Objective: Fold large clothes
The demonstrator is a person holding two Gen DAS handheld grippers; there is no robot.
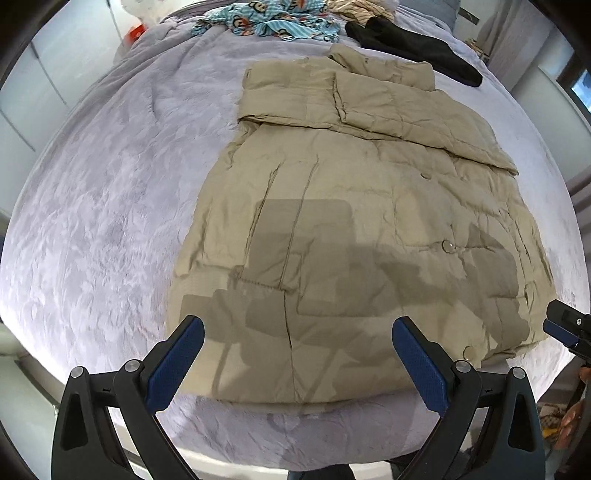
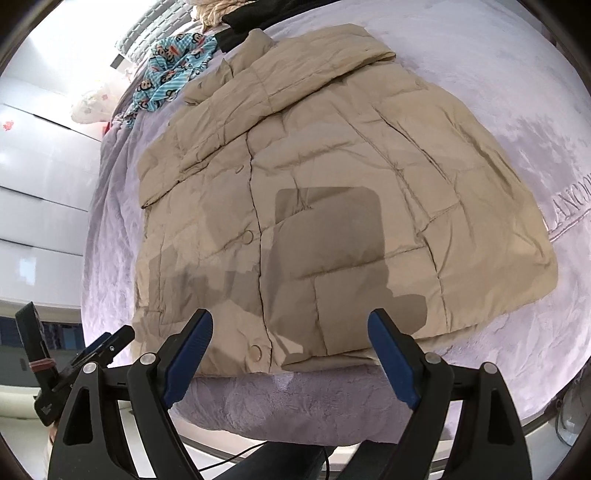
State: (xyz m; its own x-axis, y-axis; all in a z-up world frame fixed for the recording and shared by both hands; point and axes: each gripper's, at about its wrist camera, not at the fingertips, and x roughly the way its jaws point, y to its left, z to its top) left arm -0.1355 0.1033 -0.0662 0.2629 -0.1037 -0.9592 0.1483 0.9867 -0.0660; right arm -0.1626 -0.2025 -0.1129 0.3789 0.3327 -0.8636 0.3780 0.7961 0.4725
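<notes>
A beige quilted puffer jacket [image 1: 351, 206] lies flat, front up, on a lilac plush blanket [image 1: 103, 206], its hem at the near edge. One sleeve is folded across its chest. It also shows in the right wrist view [image 2: 332, 177]. My left gripper [image 1: 297, 332] is open and empty, held above the hem. My right gripper [image 2: 290, 325] is open and empty, above the hem by the snap buttons. My right gripper's tip also shows at the right edge of the left wrist view [image 1: 561, 321], and my left gripper shows at the lower left of the right wrist view [image 2: 107, 343].
A blue monkey-print garment [image 1: 266, 22], a black garment [image 1: 413, 44] and a striped one [image 1: 354, 9] lie at the far end of the bed. The blanket [image 2: 535, 110] bears embossed lettering on the right. White cabinets [image 2: 40, 177] stand to the left.
</notes>
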